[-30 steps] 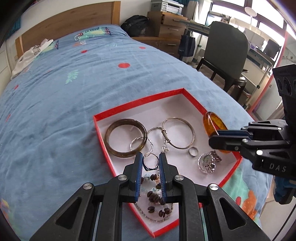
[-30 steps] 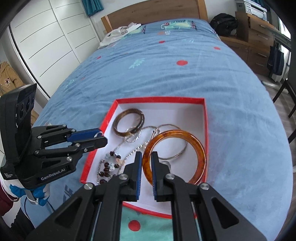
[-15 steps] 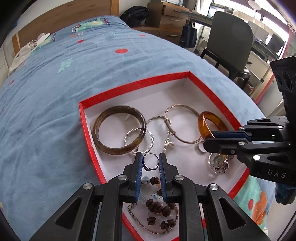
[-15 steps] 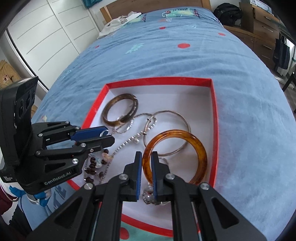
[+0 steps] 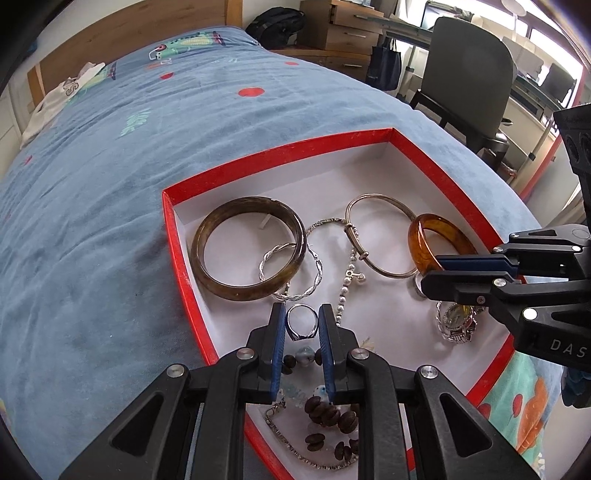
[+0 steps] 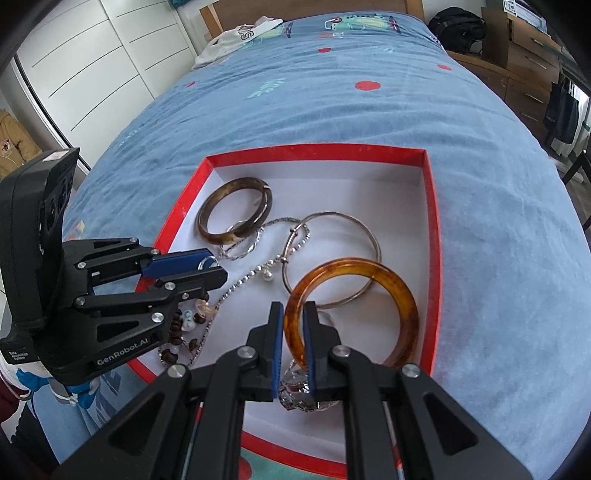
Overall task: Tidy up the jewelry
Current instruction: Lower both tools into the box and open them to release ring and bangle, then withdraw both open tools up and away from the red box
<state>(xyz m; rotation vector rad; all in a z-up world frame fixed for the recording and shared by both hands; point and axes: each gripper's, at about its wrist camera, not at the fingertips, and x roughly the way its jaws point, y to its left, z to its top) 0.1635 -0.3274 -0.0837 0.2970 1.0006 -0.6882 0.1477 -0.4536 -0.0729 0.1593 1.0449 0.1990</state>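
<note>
My left gripper is clamped on a small silver ring, its blue pads pressing the band from either side, low over the near part of the red-rimmed tray. My right gripper is clamped on the near rim of the amber bangle, one pad inside the hoop and one outside; the bangle stands tilted, its far edge over the tray's white floor.

The tray rests on the blue bedspread. Contents, as seen from the left wrist: a dark olive-brown bangle lies flat near the left wall, overlapping a twisted silver bracelet. A thin metal bangle lies toward the middle, with a fine silver chain running from it toward the near corner. A bracelet of brown beads sits beneath the left gripper. A silver wristwatch lies under the right gripper, just beside the amber bangle.

Background: a wooden headboard and a white garment at the far end of the bed; a dark chair and a wooden dresser to the right of the bed.
</note>
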